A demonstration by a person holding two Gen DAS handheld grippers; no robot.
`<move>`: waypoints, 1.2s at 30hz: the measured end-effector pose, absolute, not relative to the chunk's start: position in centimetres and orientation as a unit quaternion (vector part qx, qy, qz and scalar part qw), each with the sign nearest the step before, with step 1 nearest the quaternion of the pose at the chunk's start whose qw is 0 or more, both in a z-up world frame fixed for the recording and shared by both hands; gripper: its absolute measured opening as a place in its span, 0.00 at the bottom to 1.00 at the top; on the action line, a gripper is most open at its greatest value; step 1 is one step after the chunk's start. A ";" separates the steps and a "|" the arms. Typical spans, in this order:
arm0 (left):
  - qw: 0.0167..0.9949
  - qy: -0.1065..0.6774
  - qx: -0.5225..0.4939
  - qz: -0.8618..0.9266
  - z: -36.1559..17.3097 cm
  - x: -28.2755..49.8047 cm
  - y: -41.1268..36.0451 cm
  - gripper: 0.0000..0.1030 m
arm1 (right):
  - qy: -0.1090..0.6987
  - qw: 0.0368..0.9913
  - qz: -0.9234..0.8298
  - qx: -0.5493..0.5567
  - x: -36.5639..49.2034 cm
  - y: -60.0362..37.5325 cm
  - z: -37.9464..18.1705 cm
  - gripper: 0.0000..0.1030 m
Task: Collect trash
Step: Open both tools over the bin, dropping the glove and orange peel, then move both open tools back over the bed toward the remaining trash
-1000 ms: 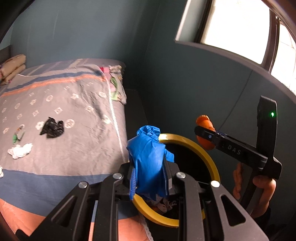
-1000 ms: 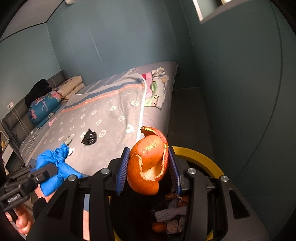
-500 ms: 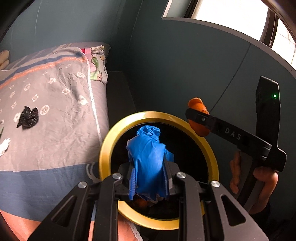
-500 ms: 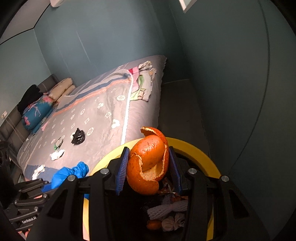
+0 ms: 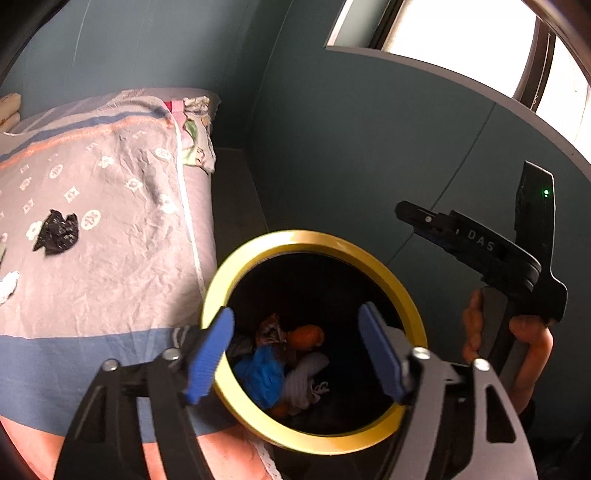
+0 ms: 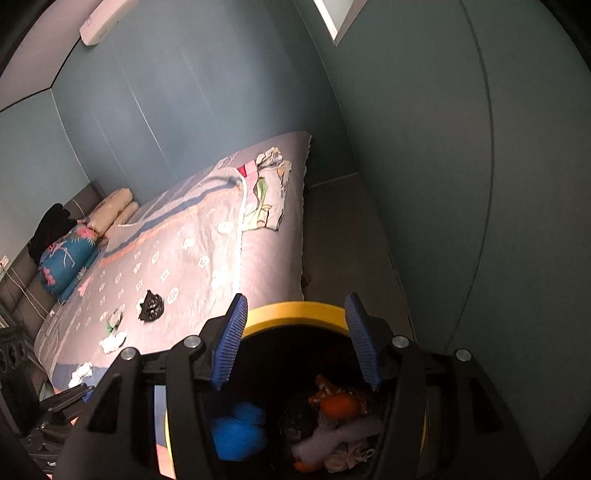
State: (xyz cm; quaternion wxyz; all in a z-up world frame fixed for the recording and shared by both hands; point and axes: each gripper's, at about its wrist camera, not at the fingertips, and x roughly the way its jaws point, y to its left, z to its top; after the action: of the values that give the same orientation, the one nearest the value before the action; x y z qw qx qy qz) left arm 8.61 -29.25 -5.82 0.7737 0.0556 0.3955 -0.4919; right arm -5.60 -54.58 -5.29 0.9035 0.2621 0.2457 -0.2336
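Nearest the cameras, both tongs hang over the mouth of a bin with a yellow rim (image 5: 369,246), which stands on the floor just beside the bed. The left tongs (image 5: 295,349) have their blue pads spread wide and are opening, with nothing between them; under them a blue glove (image 5: 260,374) lies inside the bin, on top of other rubbish. The right tongs (image 6: 295,339) are also opening and empty, their pads standing apart over the dark inside of the bin. An orange peel (image 6: 338,404) rests among the rubbish below, beside a pale net wrap (image 6: 343,435), and the glove shows there as a blurred blue lump at the bin's left side. In the left view the right tongs appear from the side, gripped by a hand (image 5: 524,350) at the right edge, with a green light lit on the handle. Further off, the bed (image 6: 192,258) is covered by a grey patterned quilt with an orange and blue stripe. On it lie a crumpled black bag (image 5: 57,230), and nearer the bed's foot end some white tissue wads (image 6: 112,341) and a small green scrap (image 6: 114,319). A folded colourful cloth (image 6: 267,192) sits at the far corner of the bed. Beyond are pillows (image 6: 110,208), the blue-grey wall, a bright window (image 5: 461,40) and an air conditioner (image 6: 103,22) high up.
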 end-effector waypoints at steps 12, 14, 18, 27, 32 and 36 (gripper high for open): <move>0.837 0.341 0.050 -0.425 -3.8 10.3 -25.0 0.92 | 0.232 0.918 -0.203 0.248 -3.5 -52.7 -3.8 0.69; 0.847 0.334 0.046 -0.412 -3.5 10.8 -23.8 0.92 | 0.230 0.922 -0.193 0.244 -3.2 -52.1 -3.5 0.71; 0.857 0.330 0.031 -0.393 -2.9 11.9 -21.6 0.92 | 0.229 0.932 -0.168 0.226 -1.8 -50.3 -2.6 0.71; 0.888 0.310 0.007 -0.339 -1.7 14.3 -15.6 0.92 | 0.224 0.950 -0.114 0.183 2.1 -45.3 0.0 0.74; 0.900 0.310 -0.011 -0.305 -1.5 15.7 -12.0 0.92 | 0.221 0.958 -0.087 0.158 4.4 -42.0 1.0 0.74; 0.909 0.308 -0.022 -0.280 -1.4 16.8 -9.1 0.92 | 0.227 0.961 -0.065 0.146 7.0 -39.4 1.8 0.75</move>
State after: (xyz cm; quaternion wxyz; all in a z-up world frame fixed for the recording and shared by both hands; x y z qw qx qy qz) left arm 16.77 -9.06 -1.45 0.9091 -0.0216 0.3081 -0.2795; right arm 7.02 -39.36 1.77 0.9607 0.1456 0.2271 -0.0654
